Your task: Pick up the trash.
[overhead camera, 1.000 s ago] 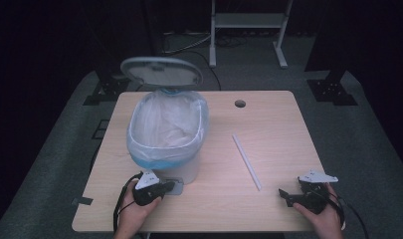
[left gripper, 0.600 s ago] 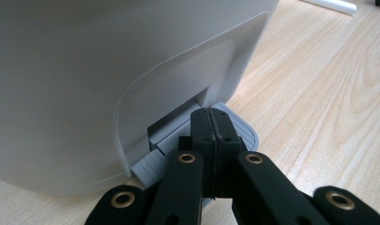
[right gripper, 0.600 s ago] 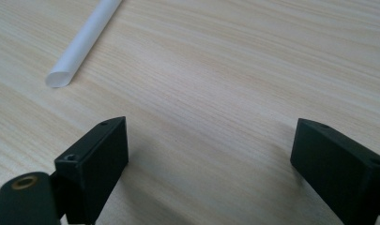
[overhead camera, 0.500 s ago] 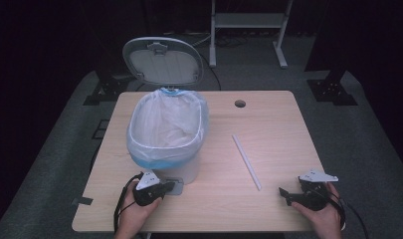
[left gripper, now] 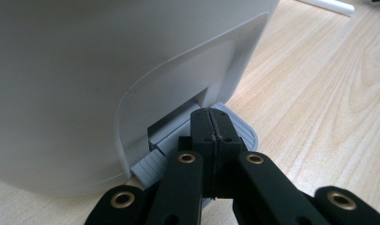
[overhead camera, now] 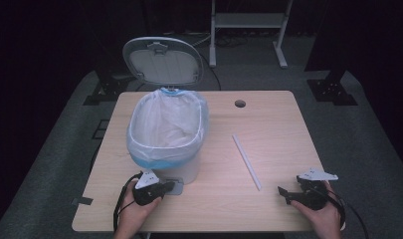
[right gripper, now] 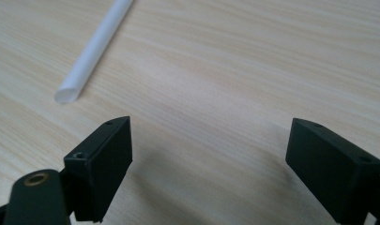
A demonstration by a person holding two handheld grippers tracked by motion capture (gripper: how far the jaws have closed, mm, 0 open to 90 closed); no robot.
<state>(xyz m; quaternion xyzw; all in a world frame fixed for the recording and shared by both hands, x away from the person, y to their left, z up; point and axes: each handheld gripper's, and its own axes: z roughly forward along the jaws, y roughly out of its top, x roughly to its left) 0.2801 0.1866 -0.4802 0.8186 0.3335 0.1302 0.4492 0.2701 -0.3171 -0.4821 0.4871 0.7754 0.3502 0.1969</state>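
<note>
Pressing closed left tongs [left gripper: 211, 140] on bin pedal [left gripper: 234, 129]; right tongs [right gripper: 211, 168] spread wide.

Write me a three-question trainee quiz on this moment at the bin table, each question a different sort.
1. True or false: the lid of the bin is up.
2. The left claw presses on: A) the pedal B) the straw C) the bag
3. Fill in: the right claw is ___, its jaws apart over bare table.

Key: 1 true; 2 A; 3 open
</note>
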